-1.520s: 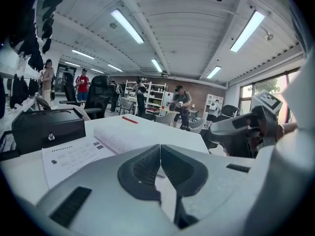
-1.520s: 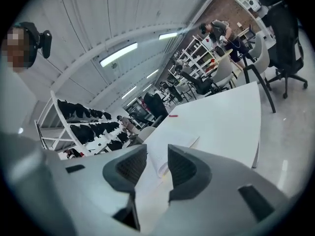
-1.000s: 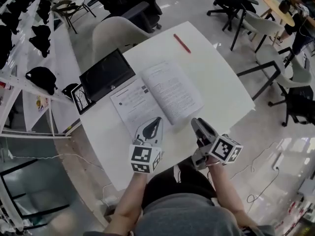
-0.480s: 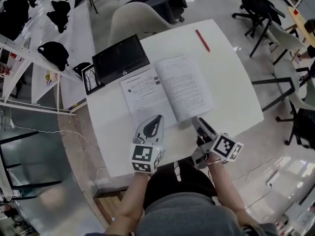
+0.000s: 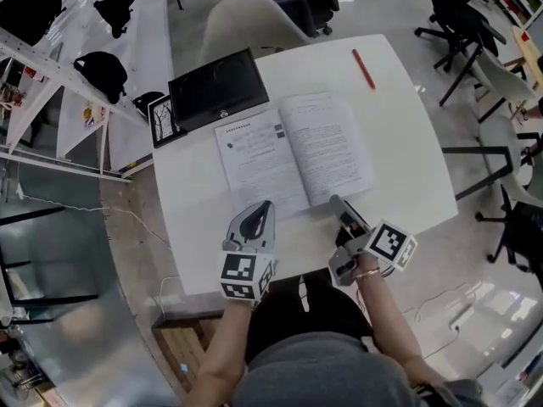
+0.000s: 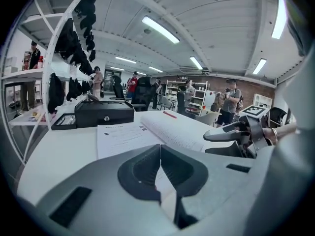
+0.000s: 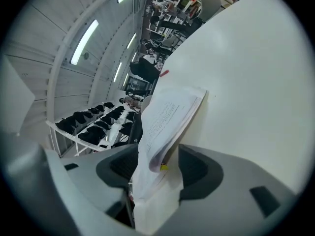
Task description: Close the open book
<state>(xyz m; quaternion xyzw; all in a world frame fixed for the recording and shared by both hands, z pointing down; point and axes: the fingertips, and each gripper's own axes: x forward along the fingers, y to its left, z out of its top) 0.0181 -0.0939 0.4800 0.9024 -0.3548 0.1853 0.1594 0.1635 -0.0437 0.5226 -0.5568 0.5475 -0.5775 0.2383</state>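
Observation:
The open book [image 5: 293, 151] lies flat in the middle of the white table [image 5: 407, 168]. My left gripper [image 5: 266, 204] is shut and empty, its tip over the near edge of the left page [image 6: 123, 134]. My right gripper [image 5: 335, 200] is at the near edge of the right-hand pages. In the right gripper view the book's [image 7: 167, 114] slightly lifted page corner sits between the jaws of the right gripper [image 7: 157, 156]. Those jaws are opening, and the pads do not press on the paper. The right gripper [image 6: 231, 132] also shows in the left gripper view.
A black case [image 5: 219, 89] and a small framed picture [image 5: 161, 119] stand beyond the book at the table's far left. A red pen [image 5: 363, 69] lies near the far right corner. A white chair [image 5: 246, 19] stands behind the table, with dark office chairs [image 5: 458, 24] on the right.
Both grippers have crept a little toward the book's near edge. The right gripper's jaws have spread wider around the page corner. The left gripper stays shut.

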